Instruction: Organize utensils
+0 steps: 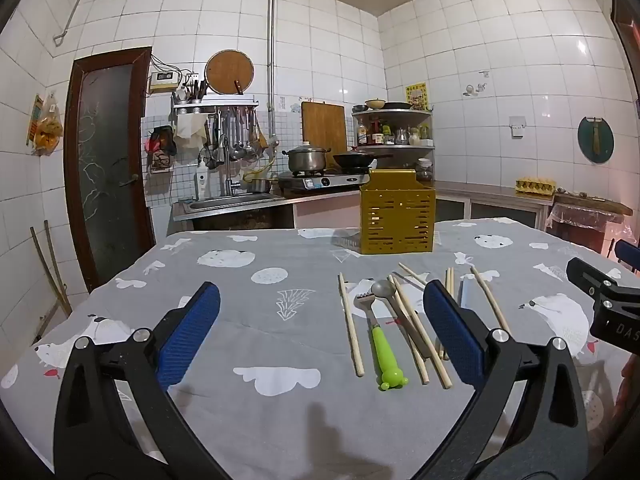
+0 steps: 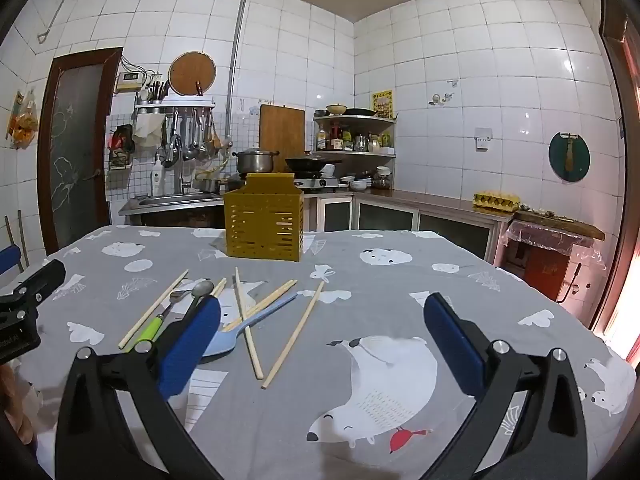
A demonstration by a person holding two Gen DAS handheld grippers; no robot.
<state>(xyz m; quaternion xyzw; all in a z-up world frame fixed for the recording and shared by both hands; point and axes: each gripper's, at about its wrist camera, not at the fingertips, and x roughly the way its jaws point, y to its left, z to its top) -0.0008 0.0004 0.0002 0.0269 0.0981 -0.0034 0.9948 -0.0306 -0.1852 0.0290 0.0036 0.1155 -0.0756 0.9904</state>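
A yellow slotted utensil holder (image 1: pixel 397 218) (image 2: pixel 264 222) stands upright at the far side of the table. In front of it lie several wooden chopsticks (image 1: pixel 351 326) (image 2: pixel 294 334), a green-handled fork (image 1: pixel 384 350) (image 2: pixel 150 330), a metal spoon (image 1: pixel 394 308) (image 2: pixel 200 292) and a pale blue spatula (image 2: pixel 240 330). My left gripper (image 1: pixel 320 328) is open and empty, hovering left of the utensils. My right gripper (image 2: pixel 320 332) is open and empty, with its left finger over the spatula's blade.
The table wears a grey cloth with white bear prints (image 1: pixel 280 320) (image 2: pixel 384 380). The right gripper's body shows at the right edge of the left wrist view (image 1: pixel 600 304). A sink, stove and counters (image 1: pixel 312 184) line the tiled walls behind.
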